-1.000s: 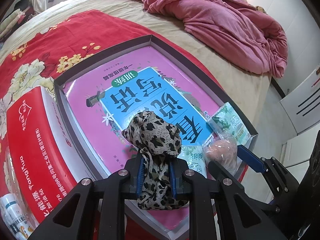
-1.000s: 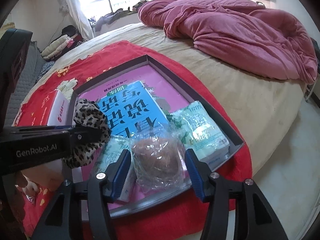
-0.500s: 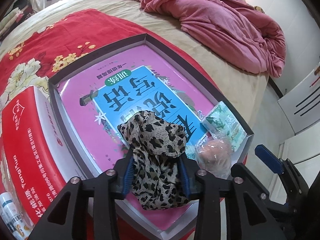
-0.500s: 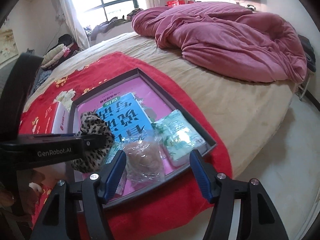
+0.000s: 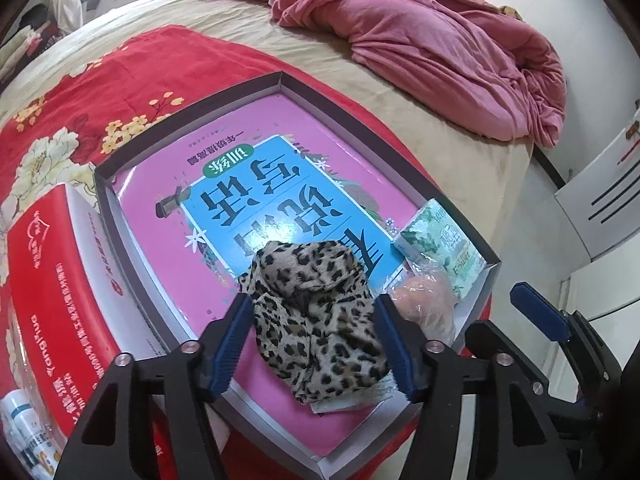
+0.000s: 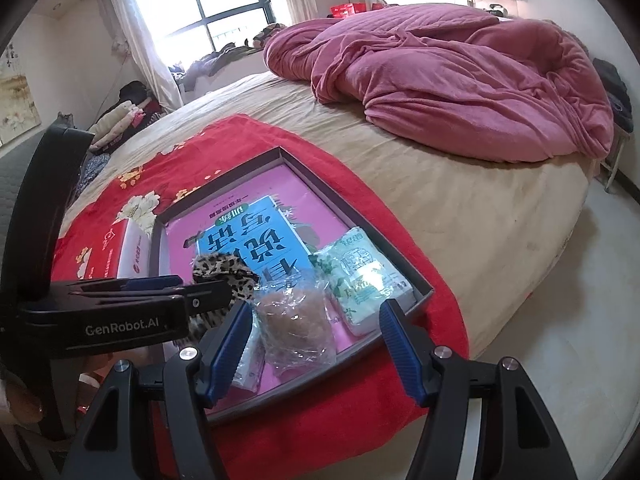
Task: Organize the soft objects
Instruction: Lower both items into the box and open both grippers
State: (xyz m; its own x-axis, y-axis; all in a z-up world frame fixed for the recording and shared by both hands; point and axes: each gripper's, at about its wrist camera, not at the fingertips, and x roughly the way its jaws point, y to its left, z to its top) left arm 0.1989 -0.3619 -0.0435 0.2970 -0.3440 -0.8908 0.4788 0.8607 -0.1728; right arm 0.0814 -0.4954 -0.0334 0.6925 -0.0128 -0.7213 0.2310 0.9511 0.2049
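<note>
A leopard-print cloth lies in a shallow grey box on a pink and blue book. My left gripper is open, its blue pads either side of the cloth without pressing it. The cloth also shows in the right wrist view. A clear bag with a peach soft thing and a green tissue pack lie in the box's near corner. My right gripper is open and empty, held back above the box's near edge.
A red carton stands left of the box on a red floral blanket. A crumpled pink duvet lies at the far side of the bed. A small bottle lies at the lower left. White floor lies on the right.
My left gripper has opened and let go of the leopard cloth, which now lies spread in the box. My right gripper has drawn back from the bagged soft thing.
</note>
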